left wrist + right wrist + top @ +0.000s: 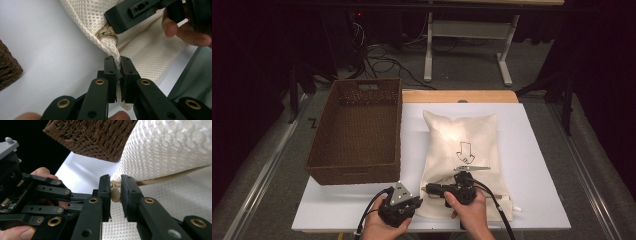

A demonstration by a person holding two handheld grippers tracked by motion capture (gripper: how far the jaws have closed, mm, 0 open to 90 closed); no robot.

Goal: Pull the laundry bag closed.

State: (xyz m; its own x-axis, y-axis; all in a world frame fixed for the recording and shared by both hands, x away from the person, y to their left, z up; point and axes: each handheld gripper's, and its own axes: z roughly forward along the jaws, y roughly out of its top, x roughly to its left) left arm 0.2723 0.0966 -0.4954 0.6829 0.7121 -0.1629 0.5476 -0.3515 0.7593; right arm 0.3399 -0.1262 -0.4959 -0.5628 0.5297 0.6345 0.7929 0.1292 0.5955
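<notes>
High view: near worktop edge, both hands hold tongs at the mesh bag's [462, 150] near left corner.
Left tongs [118, 75]: clamped on the bag's corner fabric, just beside the zipper end.
Right tongs [115, 195]: jaws around the beige zipper pull [115, 194]; contact unclear, a slight gap shows.
Progress: judged early; bag pinned, pull lined up, zipper looks closed, opening left.
Far left: wicker basket [357, 130], empty.
Hidden: bag's contents; zipper run under the right hand.

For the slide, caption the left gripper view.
Left gripper pinches mesh laundry bag corner beside its zipper pull.
</notes>
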